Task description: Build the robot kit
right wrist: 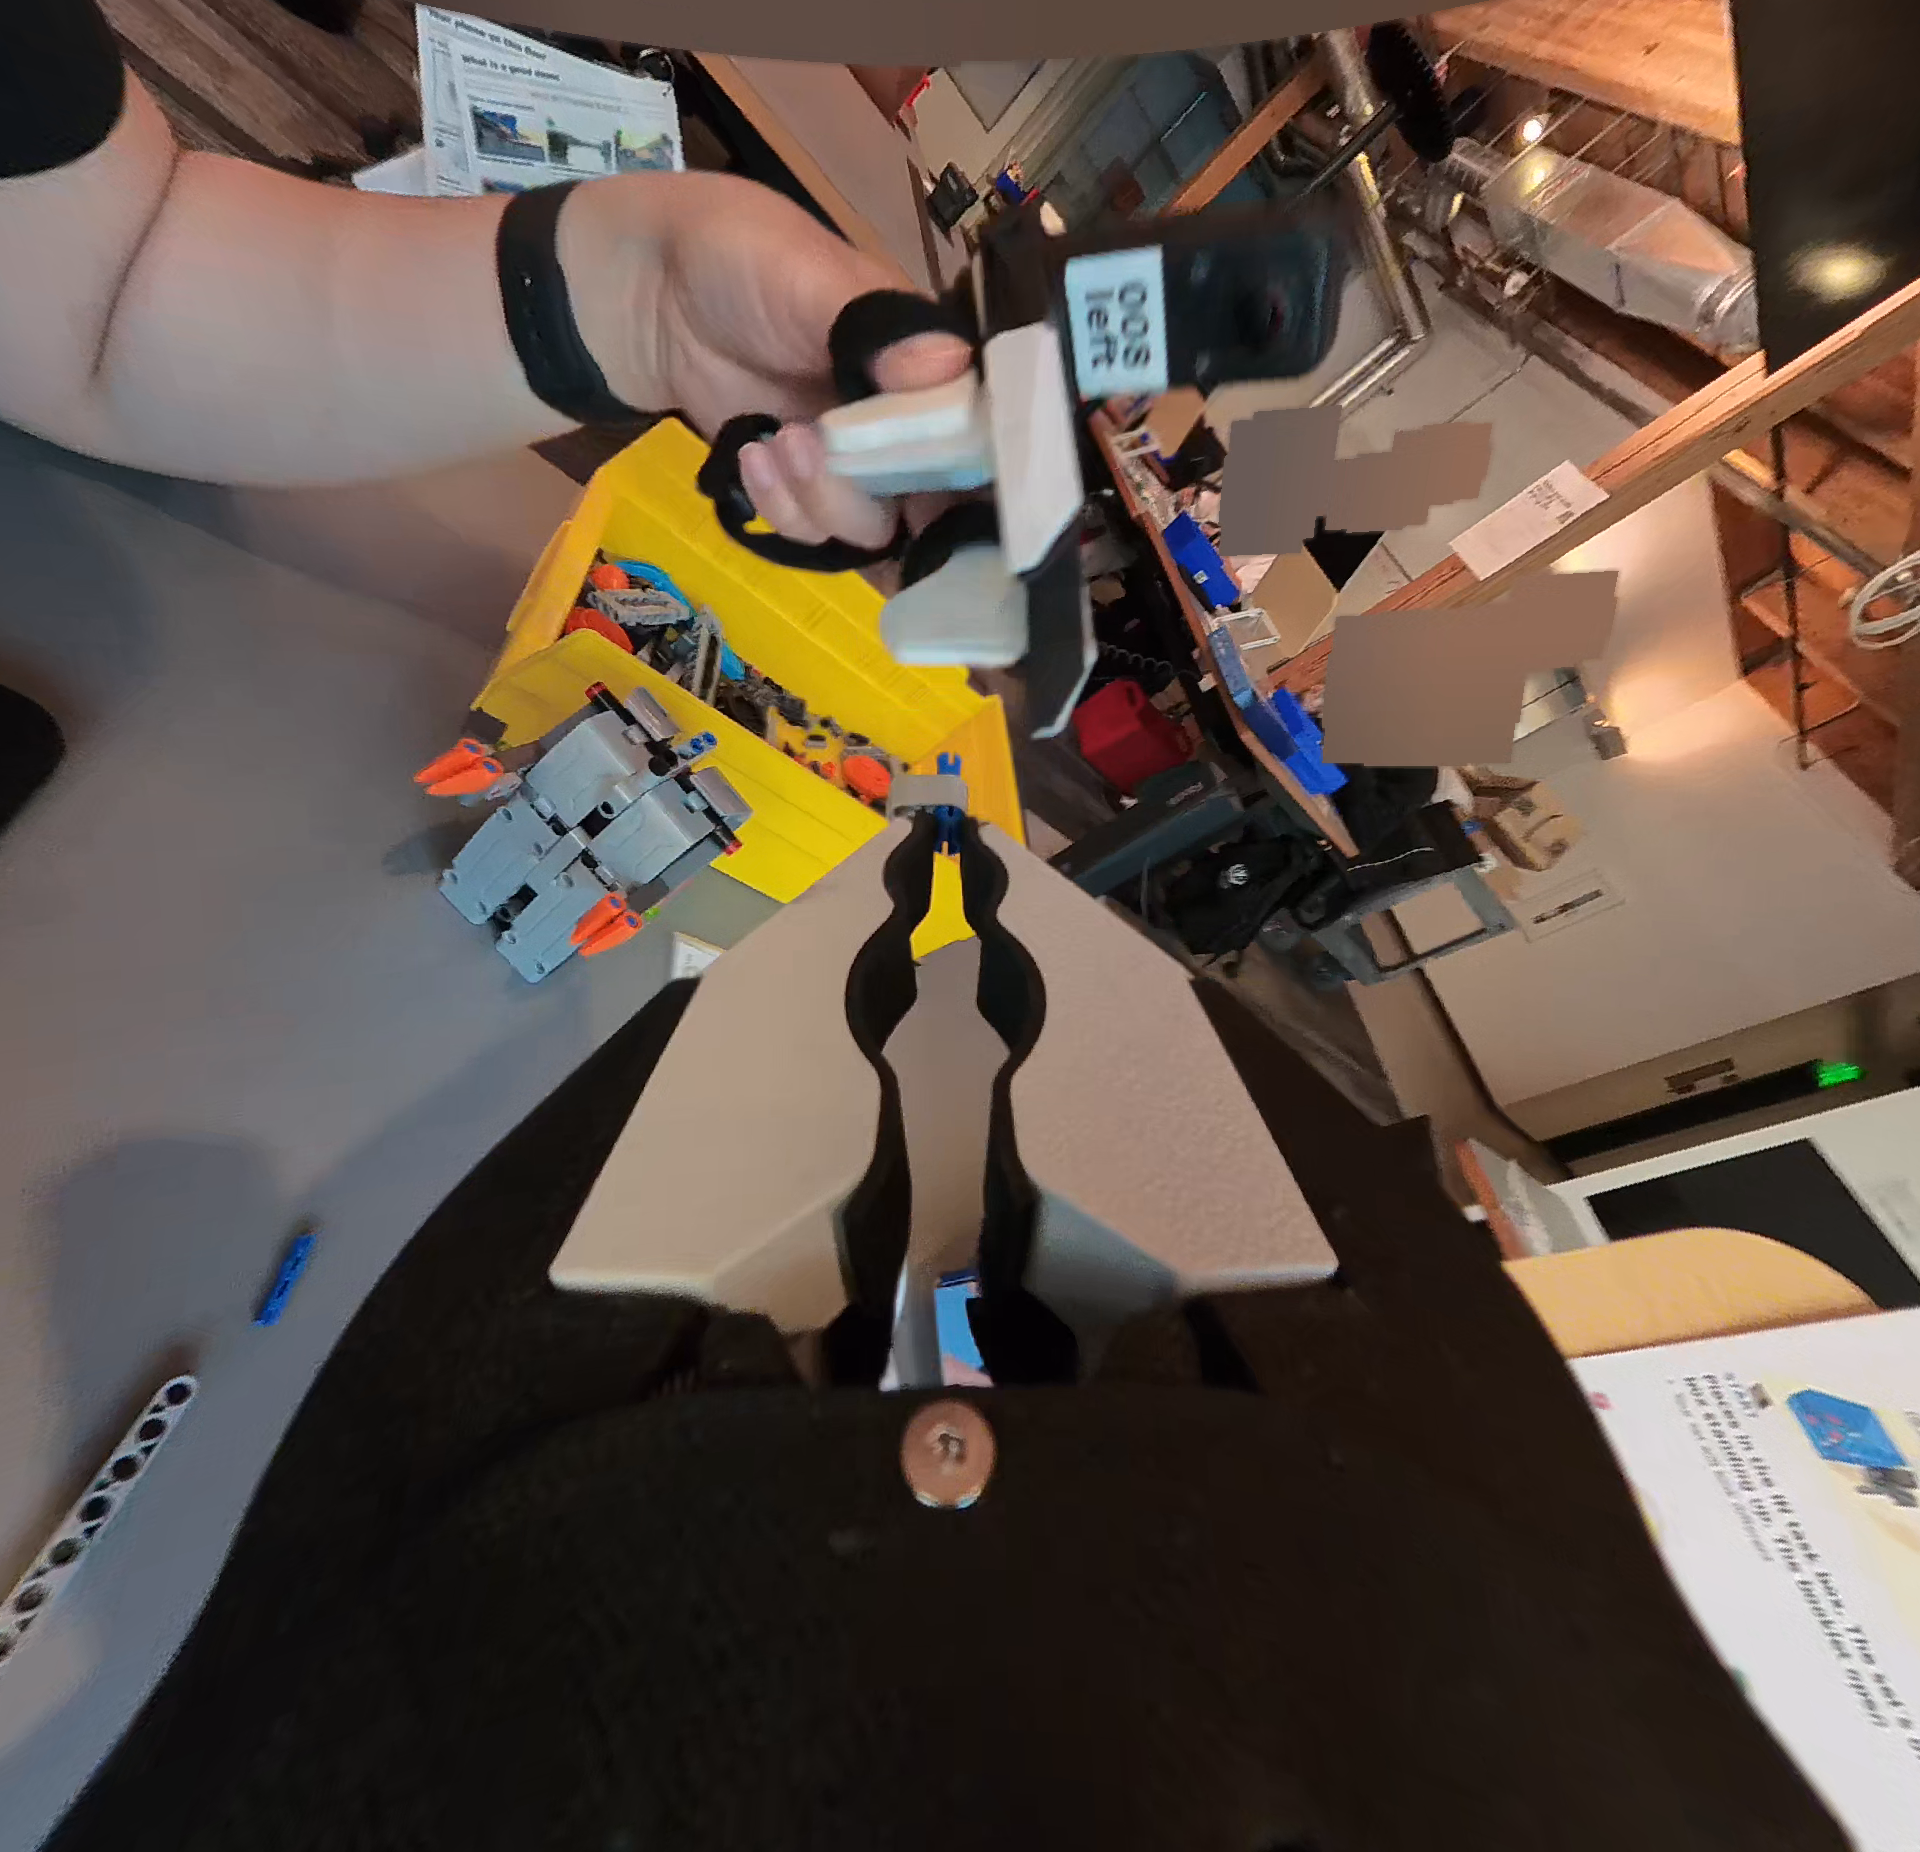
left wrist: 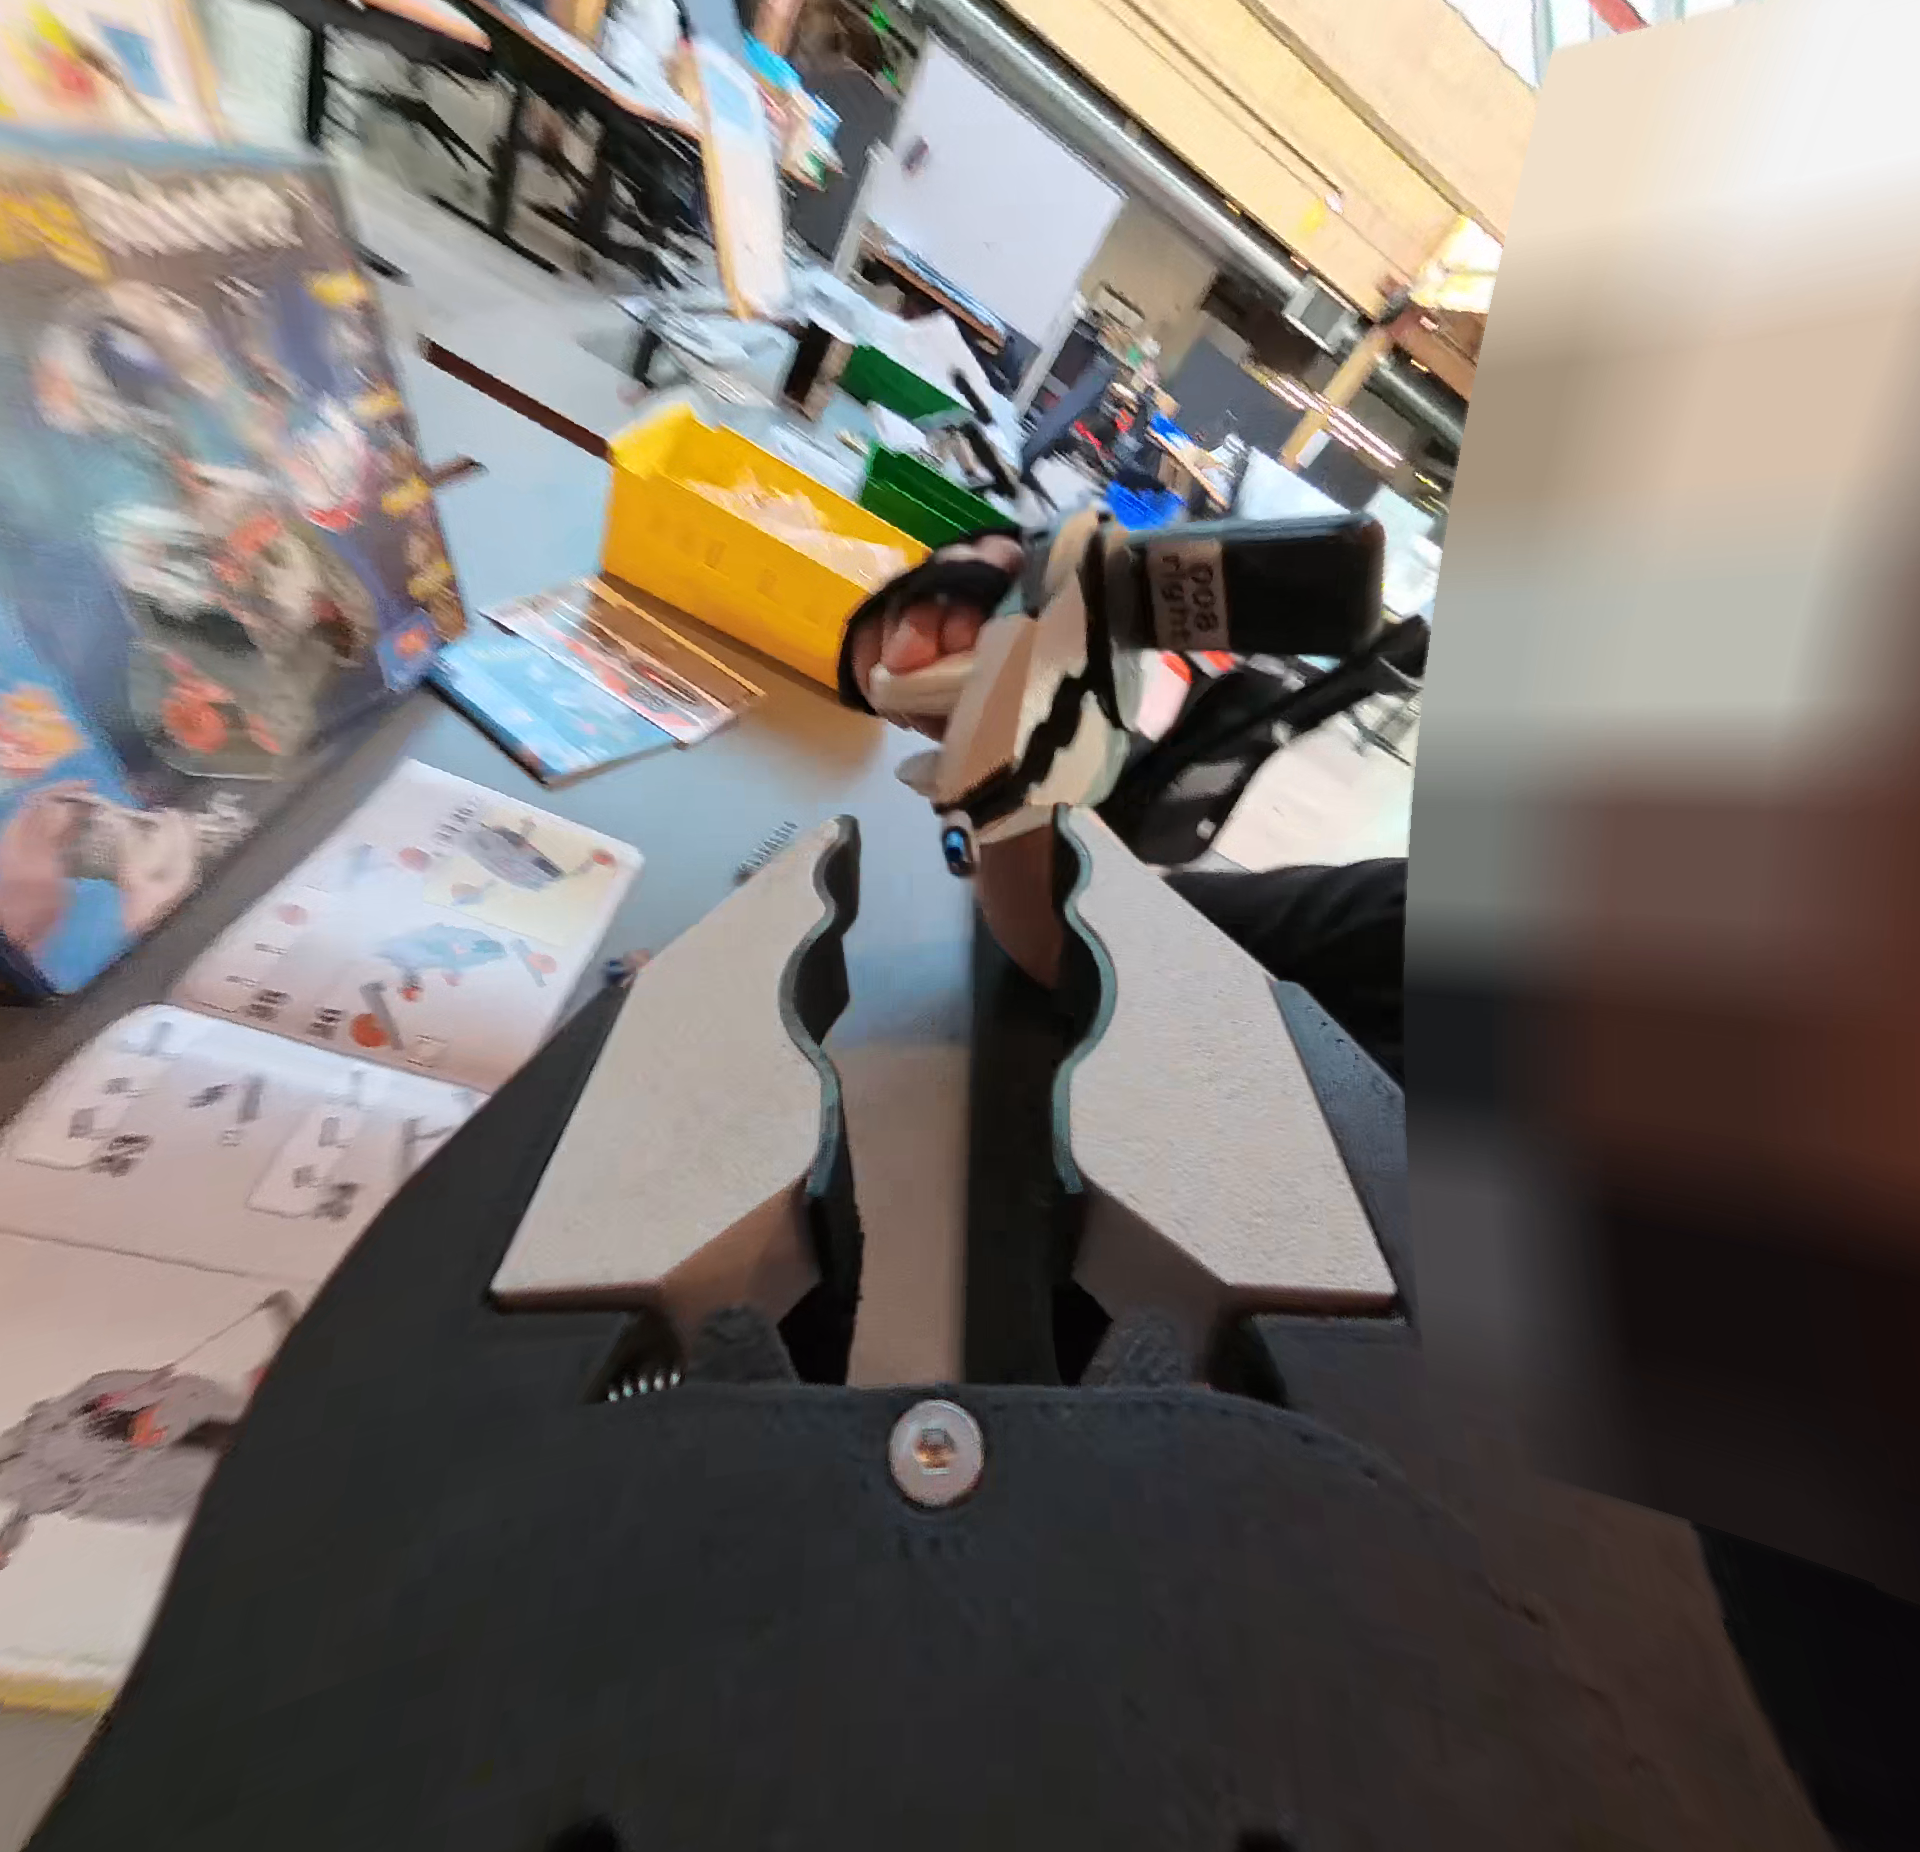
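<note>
Right gripper [right wrist: 940, 831] jaws are pinched on a small grey-and-blue piece [right wrist: 935, 800] at mid-frame; left gripper [left wrist: 956, 857] jaws are held apart, empty.

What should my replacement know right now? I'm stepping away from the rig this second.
Right gripper: shut on a small grey and blue connector piece, held in the air at the tips of its jaws.
Left gripper: jaws apart, holding nothing, also raised over the grey table.
On the table: a grey brick model with orange tips beside the yellow bin of loose parts, a loose blue pin, a grey holed beam, open instruction sheets and the kit box.
Done: one piece picked up, model partly built. The held piece is not yet attached anywhere.
</note>
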### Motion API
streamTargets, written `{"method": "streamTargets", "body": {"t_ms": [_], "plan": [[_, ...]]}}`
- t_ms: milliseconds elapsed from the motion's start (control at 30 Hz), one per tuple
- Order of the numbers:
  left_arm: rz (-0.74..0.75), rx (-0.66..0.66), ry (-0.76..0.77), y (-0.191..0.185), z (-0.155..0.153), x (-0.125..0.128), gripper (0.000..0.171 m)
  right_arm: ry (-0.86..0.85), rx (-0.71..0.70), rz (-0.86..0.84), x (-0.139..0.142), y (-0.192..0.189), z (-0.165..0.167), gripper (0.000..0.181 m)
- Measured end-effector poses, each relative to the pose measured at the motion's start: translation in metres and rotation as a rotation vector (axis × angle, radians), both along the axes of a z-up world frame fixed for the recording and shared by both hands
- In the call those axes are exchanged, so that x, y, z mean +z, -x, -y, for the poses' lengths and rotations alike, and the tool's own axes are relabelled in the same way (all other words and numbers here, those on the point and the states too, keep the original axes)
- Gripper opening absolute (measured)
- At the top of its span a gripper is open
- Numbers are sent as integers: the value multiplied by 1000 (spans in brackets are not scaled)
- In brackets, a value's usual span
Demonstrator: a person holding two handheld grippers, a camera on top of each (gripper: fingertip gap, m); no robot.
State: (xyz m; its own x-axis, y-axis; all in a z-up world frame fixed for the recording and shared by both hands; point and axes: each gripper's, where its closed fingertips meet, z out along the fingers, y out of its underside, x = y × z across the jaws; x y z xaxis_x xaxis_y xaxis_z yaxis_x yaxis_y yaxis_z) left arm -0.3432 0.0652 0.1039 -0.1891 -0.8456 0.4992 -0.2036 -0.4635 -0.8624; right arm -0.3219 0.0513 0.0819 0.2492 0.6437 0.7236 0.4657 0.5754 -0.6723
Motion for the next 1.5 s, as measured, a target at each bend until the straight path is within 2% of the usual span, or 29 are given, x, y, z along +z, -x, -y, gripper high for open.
{"method": "streamTargets", "body": {"t_ms": [67, 133, 200, 267, 367, 600, 733, 900, 1167, 1367, 1500], "plan": [[7, 118, -36, 12, -18, 5, 31, 95, 8, 41, -14, -1, 0, 3], [28, 169, -35, 22, -26, 12, 29, 323, -13, 151, -54, -4, -1, 3], [56, 174, -27, 27, -24, 20, 26, 494, -23, 180, -95, -3, 2, 3], [55, 163, -48, 27, -17, 23, 25, 577, 13, 135, -128, 1, 10, 2], [16, 148, -89, 21, -8, 19, 25, 668, -52, 190, -176, -2, 13, 3], [-61, 66, -103, 6, 12, 4, 24, 746, -117, 323, -221, 8, 15, 3], [-73, 47, -86, 3, 13, 0, 23, 746, -126, 375, -233, 10, 18, 3], [-80, 40, -91, 3, 15, -1, 23, 716, -132, 386, -234, 10, 16, 3], [-122, 41, -83, 3, 12, -9, 24, 637, -143, 300, -210, 2, 6, 3], [-172, 10, -88, -1, 18, -19, 25, 743, -172, 364, -239, 0, 16, 3], [-171, 14, -80, -1, 16, -19, 24, 779, -179, 385, -246, 0, 20, 5]]}}
